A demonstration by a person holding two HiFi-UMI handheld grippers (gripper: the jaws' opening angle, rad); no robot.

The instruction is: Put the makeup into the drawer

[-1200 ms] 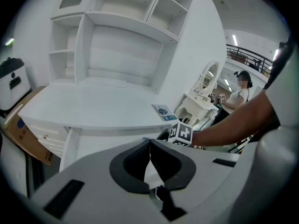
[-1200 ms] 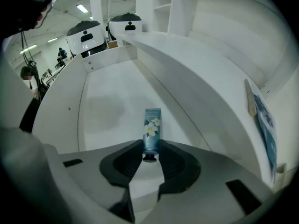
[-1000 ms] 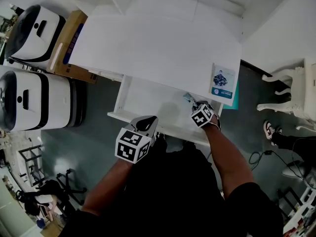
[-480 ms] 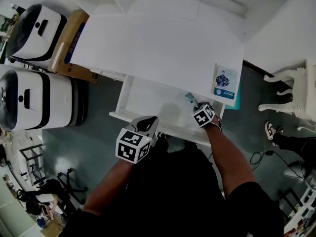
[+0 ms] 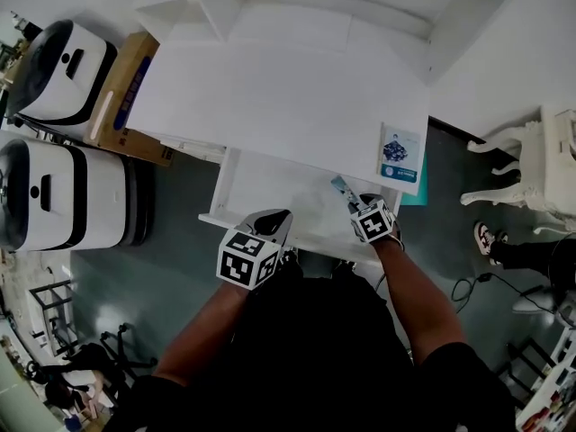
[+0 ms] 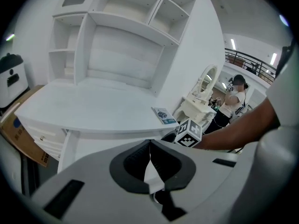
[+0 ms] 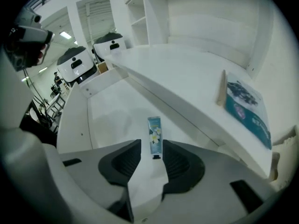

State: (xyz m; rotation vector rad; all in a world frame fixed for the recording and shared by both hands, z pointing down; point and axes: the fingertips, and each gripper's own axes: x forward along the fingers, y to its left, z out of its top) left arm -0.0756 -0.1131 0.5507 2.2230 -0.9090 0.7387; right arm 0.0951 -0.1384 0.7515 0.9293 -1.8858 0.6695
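Note:
A small blue makeup tube [image 7: 154, 141] with a flower print lies flat on the floor of the pulled-out white drawer [image 7: 107, 111], at its right end [image 5: 342, 186]. My right gripper [image 7: 152, 149] hangs just above the tube's capped end. Its jaws are opening; the cap lies between them and the pads do not touch it. In the head view this gripper [image 5: 354, 202] points steeply down into the drawer [image 5: 270, 187]. At the drawer's front edge rests my left gripper [image 5: 273, 220], jaws shut tip to tip [image 6: 149, 146] with nothing seen between them.
The white desk top [image 5: 288, 97] overhangs the drawer's back and carries a teal booklet [image 5: 400, 156] at its right edge. Shelves rise behind it. Two white machines [image 5: 54, 196] and a cardboard box [image 5: 126, 79] stand left, a white chair [image 5: 531, 160] right.
My right gripper has lifted slightly from the tube, which stays lying in the drawer. The left gripper has kept its place at the drawer front.

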